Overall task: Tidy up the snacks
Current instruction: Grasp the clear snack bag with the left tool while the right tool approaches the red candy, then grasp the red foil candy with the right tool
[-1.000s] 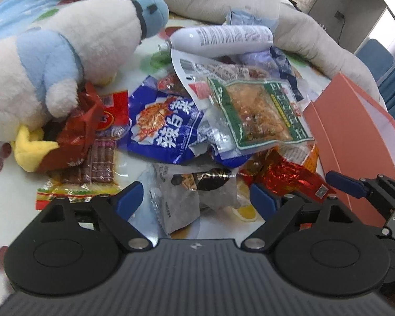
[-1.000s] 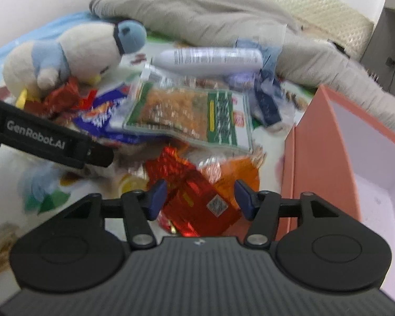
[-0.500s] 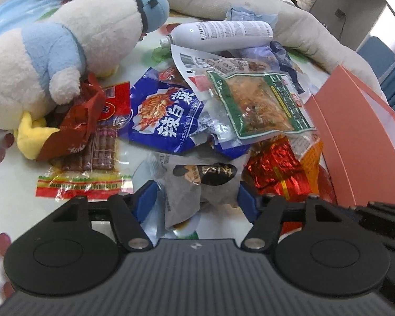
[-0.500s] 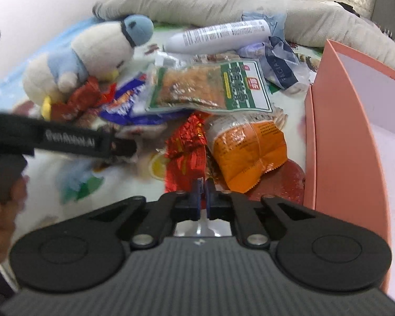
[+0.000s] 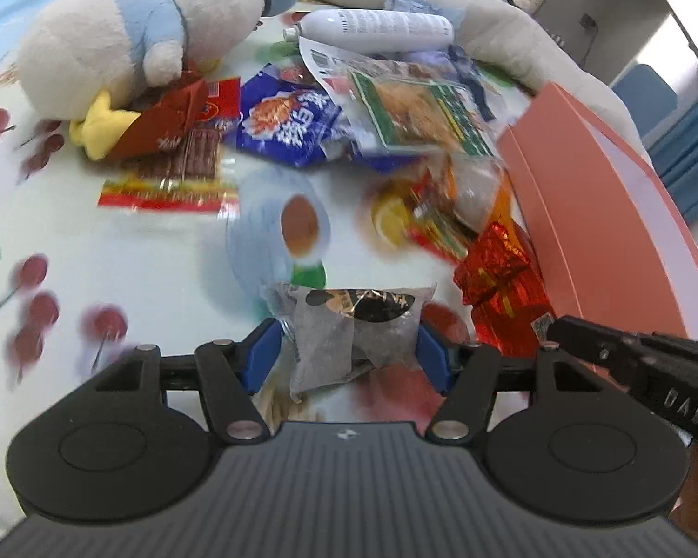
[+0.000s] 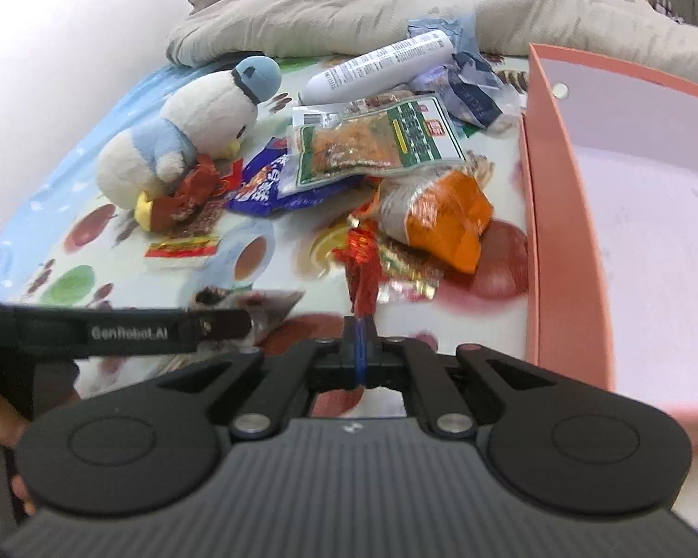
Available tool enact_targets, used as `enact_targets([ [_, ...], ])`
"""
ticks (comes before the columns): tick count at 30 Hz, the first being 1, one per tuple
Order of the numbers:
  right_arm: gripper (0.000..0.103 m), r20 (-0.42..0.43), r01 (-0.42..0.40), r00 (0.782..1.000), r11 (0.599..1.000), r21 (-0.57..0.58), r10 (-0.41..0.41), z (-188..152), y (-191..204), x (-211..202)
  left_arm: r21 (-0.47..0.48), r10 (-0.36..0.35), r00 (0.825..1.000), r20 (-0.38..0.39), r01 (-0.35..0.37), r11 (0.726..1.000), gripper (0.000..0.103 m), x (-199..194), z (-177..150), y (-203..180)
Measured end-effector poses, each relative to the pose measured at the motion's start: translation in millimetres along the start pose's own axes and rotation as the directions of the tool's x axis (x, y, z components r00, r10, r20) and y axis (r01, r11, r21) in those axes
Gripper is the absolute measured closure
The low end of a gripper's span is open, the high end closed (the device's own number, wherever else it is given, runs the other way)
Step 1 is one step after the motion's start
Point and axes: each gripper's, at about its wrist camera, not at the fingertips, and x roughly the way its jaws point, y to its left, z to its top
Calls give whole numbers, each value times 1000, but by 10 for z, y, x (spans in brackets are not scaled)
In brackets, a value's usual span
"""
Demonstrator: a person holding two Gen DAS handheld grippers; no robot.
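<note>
Both my grippers held snacks beside the box.

The open salmon-pink cardboard box (image 6: 563, 232) stood right of the heap; the white-and-blue plush penguin (image 5: 130, 32) lay left. My left gripper (image 5: 349, 353) pinched the grey clear-plastic snack pouch (image 5: 344, 330); my right gripper (image 6: 359, 348), jaws pressed together, clamped the red foil snack wrapper (image 6: 363, 274).
</note>
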Motion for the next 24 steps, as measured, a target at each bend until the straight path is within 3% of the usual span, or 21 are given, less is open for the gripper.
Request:
enact_targets([
  [9, 100, -5, 7, 1000, 992, 122, -6, -404, -63, -383, 24, 21, 999, 29, -22, 999, 35, -343, -444, -79],
  [13, 100, 6, 45, 999, 989, 139, -46, -572, -111, -522, 26, -9, 1000, 12, 8, 1000, 33, -426, -582, -101],
  [18, 97, 77, 84, 993, 994, 68, -89, -671, -57, -596, 30, 5, 1000, 29, -6, 1000, 19, -480, -669, -148],
  [19, 94, 82, 90, 992, 995, 49, -93, -673, -42, -583, 25, 1, 1000, 24, -2, 1000, 18, -478, -668, -143],
  [20, 85, 78, 100, 992, 994, 33, -102, -671, -31, -556, 21, -4, 1000, 20, 3, 1000, 18, -479, -668, -138],
  [21, 76, 77, 107, 991, 994, 21, -108, -668, -25, -522, 17, -8, 1000, 19, 7, 1000, 18, -487, -668, -130],
  [22, 60, 82, 101, 991, 995, 15, -102, -669, -28, -505, 11, -12, 1000, 21, 12, 1000, 18, -499, -669, -121],
  [24, 61, 79, 108, 991, 994, -8, -107, -654, -29, -442, 9, -19, 1000, 21, 18, 1000, 18, -523, -673, -113],
])
